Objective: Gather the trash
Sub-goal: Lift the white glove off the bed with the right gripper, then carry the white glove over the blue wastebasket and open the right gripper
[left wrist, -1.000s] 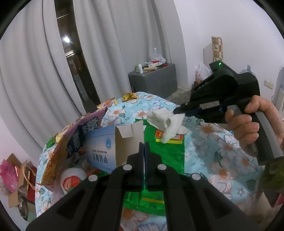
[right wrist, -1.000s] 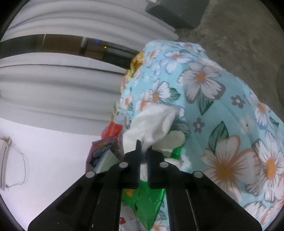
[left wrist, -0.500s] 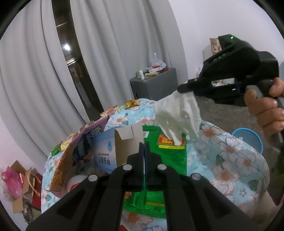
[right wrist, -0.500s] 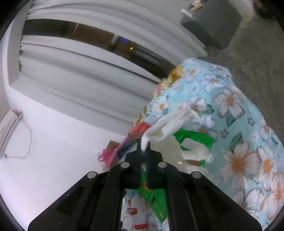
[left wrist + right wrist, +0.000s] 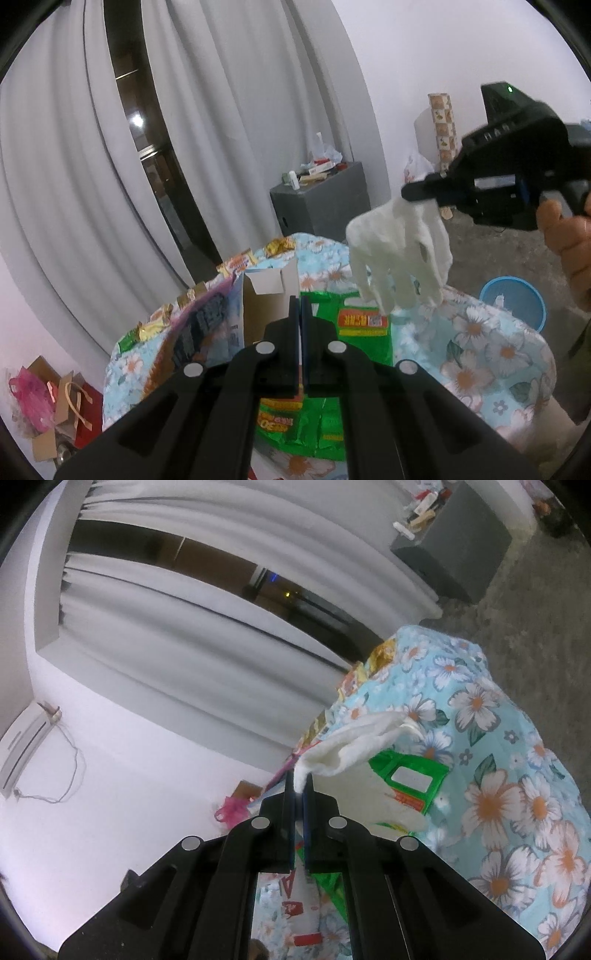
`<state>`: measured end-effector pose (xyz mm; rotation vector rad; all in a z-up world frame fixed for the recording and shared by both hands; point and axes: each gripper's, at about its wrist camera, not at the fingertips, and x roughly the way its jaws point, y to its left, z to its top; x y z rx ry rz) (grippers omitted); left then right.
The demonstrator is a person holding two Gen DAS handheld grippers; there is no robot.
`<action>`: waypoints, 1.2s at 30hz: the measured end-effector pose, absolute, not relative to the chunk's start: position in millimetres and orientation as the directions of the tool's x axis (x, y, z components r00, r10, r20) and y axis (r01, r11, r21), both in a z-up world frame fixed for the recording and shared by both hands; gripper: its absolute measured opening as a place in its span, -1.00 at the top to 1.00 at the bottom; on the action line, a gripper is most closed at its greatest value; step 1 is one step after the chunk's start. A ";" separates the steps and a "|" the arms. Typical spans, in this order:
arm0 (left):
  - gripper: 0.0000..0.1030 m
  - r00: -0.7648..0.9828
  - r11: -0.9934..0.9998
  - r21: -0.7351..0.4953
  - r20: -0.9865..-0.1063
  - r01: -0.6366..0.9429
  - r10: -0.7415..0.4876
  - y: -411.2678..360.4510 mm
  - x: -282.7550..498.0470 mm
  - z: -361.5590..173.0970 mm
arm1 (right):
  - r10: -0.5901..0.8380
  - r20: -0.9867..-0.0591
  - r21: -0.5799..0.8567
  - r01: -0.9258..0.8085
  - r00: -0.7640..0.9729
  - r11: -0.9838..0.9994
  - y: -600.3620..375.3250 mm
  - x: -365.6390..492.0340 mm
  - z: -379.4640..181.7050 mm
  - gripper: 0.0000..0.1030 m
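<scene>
Two wrist views — shared floral table (image 5: 491,354)

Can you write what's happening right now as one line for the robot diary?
right gripper: shut on white glove | glove: hanging above table | left gripper: shut, empty

Floral-clothed table (image 5: 491,354): green wrapper (image 5: 354,332), open carton (image 5: 258,306), gold wrappers (image 5: 279,246) along far edge.

Counter cloth (image 5: 491,354): light blue, white-and-orange flowers, green leaves. Glove (image 5: 402,254) in the right tool (image 5: 410,192): white. Wrapper (image 5: 354,325) ahead of the left tool (image 5: 300,306): green, red-yellow label. Basket (image 5: 517,299) below the right tool: blue. Both tools: black.
</scene>
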<state>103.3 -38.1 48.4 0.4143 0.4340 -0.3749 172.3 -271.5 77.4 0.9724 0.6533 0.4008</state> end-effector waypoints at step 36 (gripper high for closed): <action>0.99 0.514 0.637 -0.110 -0.492 0.763 -0.702 -128.2 130.2 146.5 | 0.418 -0.194 0.876 -0.035 0.887 0.481 -363.7 83.7 93.2 0.97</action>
